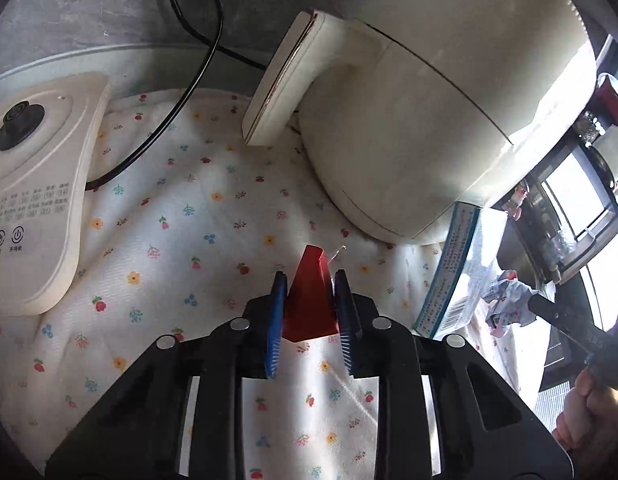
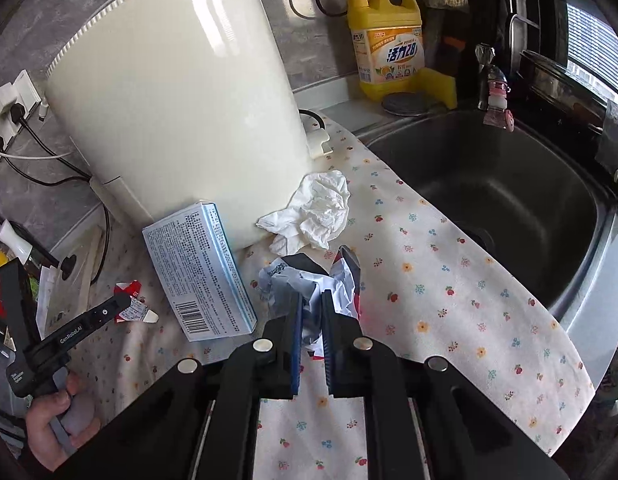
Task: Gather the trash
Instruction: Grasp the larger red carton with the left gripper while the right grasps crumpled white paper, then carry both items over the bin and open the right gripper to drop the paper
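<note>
My left tool grips a red folded wrapper; my right tool pinches crumpled blue-white paper. Lift both straight off the floral-clothed surface.

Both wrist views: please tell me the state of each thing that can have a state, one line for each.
left gripper: shut on red wrapper.
right gripper: shut on crumpled wrapper.
white tissue: crumpled, lying loose on the floral cloth.
blue box: closed, leaning against the cream appliance.
sink: no dishes visible.
detergent bottle: upright.
</note>
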Motion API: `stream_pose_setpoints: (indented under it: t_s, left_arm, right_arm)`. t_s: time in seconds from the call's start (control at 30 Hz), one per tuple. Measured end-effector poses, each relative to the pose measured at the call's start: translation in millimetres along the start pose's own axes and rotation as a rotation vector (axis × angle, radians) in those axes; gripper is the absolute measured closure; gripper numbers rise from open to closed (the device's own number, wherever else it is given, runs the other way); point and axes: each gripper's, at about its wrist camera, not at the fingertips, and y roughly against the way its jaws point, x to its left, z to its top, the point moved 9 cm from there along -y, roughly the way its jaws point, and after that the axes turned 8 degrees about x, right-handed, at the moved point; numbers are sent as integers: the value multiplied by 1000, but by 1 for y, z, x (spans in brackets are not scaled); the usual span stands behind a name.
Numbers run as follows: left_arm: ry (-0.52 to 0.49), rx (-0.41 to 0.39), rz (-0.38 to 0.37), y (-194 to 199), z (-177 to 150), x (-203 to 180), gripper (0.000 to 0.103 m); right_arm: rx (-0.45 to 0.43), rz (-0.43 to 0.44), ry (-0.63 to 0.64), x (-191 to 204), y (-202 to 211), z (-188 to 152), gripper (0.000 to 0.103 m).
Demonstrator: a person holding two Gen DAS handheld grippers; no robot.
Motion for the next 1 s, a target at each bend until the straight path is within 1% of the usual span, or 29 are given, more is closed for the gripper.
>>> stream_pose_setpoints:
  t_s: [0.1,0.2,0.27,0.43,0.53,0.8,0.9,1.0]
  left_arm:
    - [-11,-43,9,21,-5,-6,80]
    - [16,-71,10,40,-14,-6,80]
    - [28,-91,26,51,-20,-8,80]
    - [73,-163,54,90,-36,-5,80]
    - [110,-195,62,106,-51,-10,80]
    - [138,-226,103,136,-107,-36,80]
    - [144,-226,120,138,-126,-49,80]
    - [149,-210,120,136,-147,-64,80]
  right_arm:
    - [-4,18,-10,-3,7,-4,93]
    - [-18,43,1,-4,17,-10,93]
    - [-19,59,14,-6,23,-15,93]
    - [0,72,45,-15,34,-27,93]
    - [8,84,76,-15,42,-36,93]
    - [3,137,154,-14,73,-71,93]
    - [-10,156,185,-17,90,-83,93]
    - [-18,171,201,-25,105,-96,93]
